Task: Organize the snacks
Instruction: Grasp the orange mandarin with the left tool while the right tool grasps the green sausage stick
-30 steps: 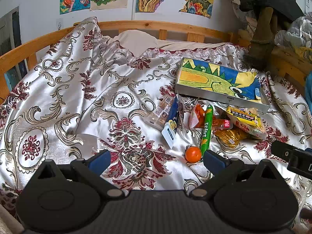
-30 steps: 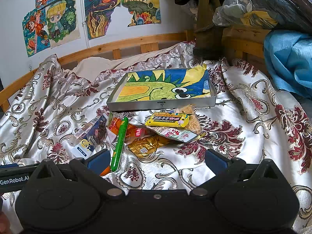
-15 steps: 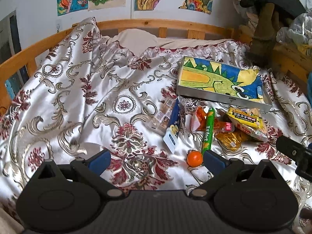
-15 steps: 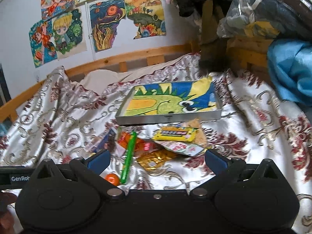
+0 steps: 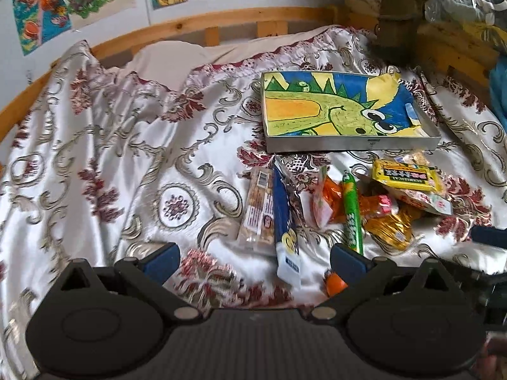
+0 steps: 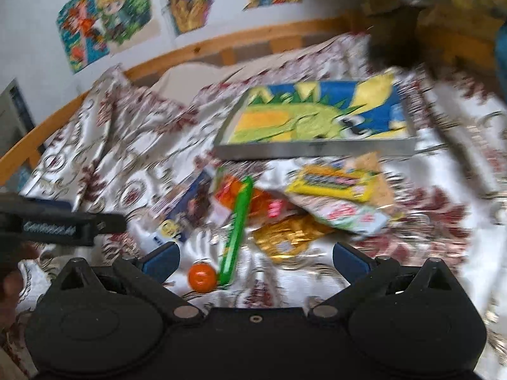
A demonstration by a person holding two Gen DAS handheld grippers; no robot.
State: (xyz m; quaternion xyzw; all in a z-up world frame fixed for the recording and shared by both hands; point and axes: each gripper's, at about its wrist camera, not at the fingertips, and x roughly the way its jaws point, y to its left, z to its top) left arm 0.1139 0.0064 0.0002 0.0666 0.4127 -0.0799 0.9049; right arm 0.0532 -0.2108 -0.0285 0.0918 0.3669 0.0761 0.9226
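where drawings (image 5: pixel 44 9) hang, satin bedspread (image 5: pixel 104 145) covers wooden-railed bed (image 5: pixel 196 25)

Bare bedspread (image 5: pixel 133 145) left of the snack pile (image 5: pixel 345 202); tray (image 5: pixel 348 144) walls its far side.

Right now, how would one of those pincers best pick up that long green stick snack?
Probably across the middle of the green stick, coming down from above: it lies flat and narrow, its far end resting on other wrappers, its near end beside the orange ball.

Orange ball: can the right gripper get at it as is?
Probably yes. The orange ball lies bare on the bedspread just ahead of the open right gripper; only the green stick touches its side.
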